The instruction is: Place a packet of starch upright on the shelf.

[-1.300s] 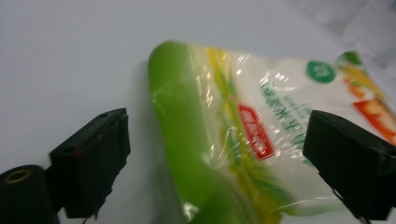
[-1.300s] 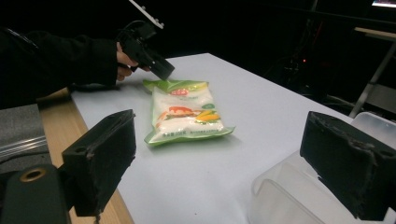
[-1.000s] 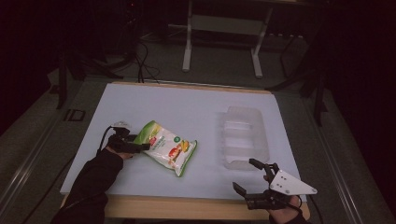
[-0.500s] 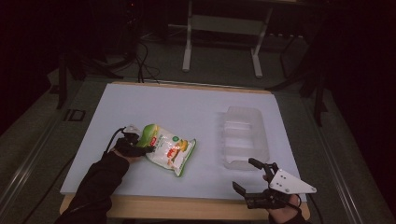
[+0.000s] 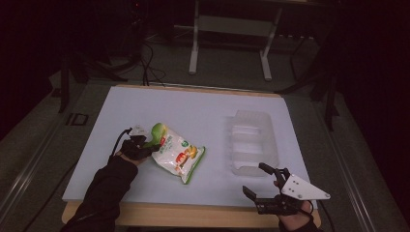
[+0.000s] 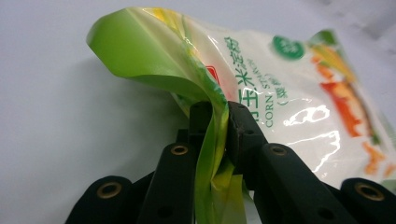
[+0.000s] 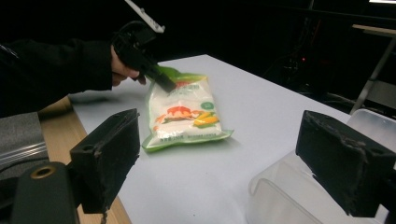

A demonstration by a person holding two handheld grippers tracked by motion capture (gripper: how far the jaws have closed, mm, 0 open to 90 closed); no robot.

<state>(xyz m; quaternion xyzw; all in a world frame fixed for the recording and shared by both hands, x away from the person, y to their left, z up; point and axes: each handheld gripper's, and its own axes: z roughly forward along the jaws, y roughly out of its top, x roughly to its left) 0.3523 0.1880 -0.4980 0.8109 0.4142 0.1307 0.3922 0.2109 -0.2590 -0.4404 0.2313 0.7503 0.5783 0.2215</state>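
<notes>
The corn starch bag [image 5: 176,154] lies left of centre in the high view on the white table [image 5: 193,116]; the left gripper [image 6: 218,123] is clenched on its curled green top edge; the right gripper [image 5: 261,182], lower right, gapes, holding nothing, near the clear plastic tray [image 5: 251,142].

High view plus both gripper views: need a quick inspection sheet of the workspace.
Surface: white table top, wooden front edge.
Job's things: corn starch bag lying flat, its green top edge lifted; clear bin to its right, apart from it.
Clutter: nothing seen.
Grippers: left gripper shut on the bag's top edge; right gripper open, near the bin's front corner, holding nothing.
Cables: black cable loops from left gripper; more on the floor.
Surroundings: dark room, white stand behind.
</notes>
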